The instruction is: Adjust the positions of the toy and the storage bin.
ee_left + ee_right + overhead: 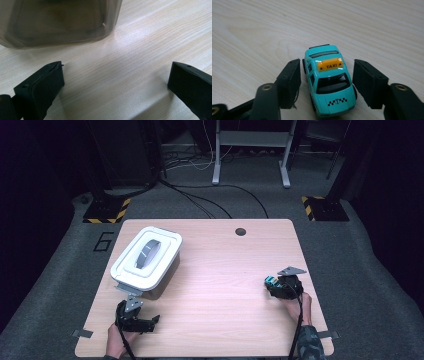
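Note:
A small teal toy taxi [329,85] with a yellow TAXI sign stands on the wooden table [220,270] near its right edge. My right gripper [327,72] has one jaw on each side of the taxi, and the pads rest against its flanks. From above, the right gripper [272,284] shows with the taxi [269,280] at its tips. My left gripper [147,322] lies near the front left edge with its jaws wide apart and nothing between them. In its own view the left gripper [116,75] points at bare wood just short of the box.
A box with a white lid and a grey handle [146,256] stands at the table's left; its smoky translucent wall [57,22] rises just beyond the left jaws. A round cable hole [240,231] sits near the far edge. Stands and cables lie on the floor behind.

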A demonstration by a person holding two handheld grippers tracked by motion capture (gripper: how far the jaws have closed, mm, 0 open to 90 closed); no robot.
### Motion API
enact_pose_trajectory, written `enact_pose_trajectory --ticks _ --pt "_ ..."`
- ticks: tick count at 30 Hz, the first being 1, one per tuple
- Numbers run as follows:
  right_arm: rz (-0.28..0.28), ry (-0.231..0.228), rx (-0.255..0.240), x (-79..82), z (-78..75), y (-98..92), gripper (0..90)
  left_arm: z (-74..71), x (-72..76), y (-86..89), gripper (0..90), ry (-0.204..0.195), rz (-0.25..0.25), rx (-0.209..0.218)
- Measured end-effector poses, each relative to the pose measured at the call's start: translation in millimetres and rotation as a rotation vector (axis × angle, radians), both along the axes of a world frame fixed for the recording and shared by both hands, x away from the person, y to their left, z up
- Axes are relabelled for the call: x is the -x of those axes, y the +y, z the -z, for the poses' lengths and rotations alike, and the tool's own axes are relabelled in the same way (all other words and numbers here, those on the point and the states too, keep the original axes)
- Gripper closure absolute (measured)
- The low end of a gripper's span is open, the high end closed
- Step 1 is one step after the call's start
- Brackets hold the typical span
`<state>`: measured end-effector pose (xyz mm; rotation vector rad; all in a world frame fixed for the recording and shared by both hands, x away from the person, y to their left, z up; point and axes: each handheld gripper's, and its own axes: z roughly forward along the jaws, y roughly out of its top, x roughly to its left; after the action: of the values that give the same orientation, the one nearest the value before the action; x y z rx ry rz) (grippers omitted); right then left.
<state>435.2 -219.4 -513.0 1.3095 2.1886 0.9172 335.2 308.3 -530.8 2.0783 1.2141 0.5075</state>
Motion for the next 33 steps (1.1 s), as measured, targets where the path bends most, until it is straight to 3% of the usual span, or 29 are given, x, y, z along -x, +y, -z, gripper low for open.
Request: enact_pose_trajectory --ticks 8,14,19,33 --pt "-0.018 -0.021 0.022 3.4 2.8 0.5 51.4 0.4 0.2 -0.6 0.3 -0.003 0.0 0.005" --pt "-0.019 -0.047 0.025 8.5 3.9 -0.9 52.2 0.2 0.2 -0.4 0.3 -0.001 0.003 0.004" --pt "-0.014 -0.061 0.0 13.0 -1.2 1.1 52.3 0.1 0.6 -0.6 0.3 0.002 0.001 0.004" --pt "-0.08 -0.099 -0.042 30.9 -20.8 24.9 52.2 1.0 0.5 -1.1 0.3 -0.007 -0.004 0.008"
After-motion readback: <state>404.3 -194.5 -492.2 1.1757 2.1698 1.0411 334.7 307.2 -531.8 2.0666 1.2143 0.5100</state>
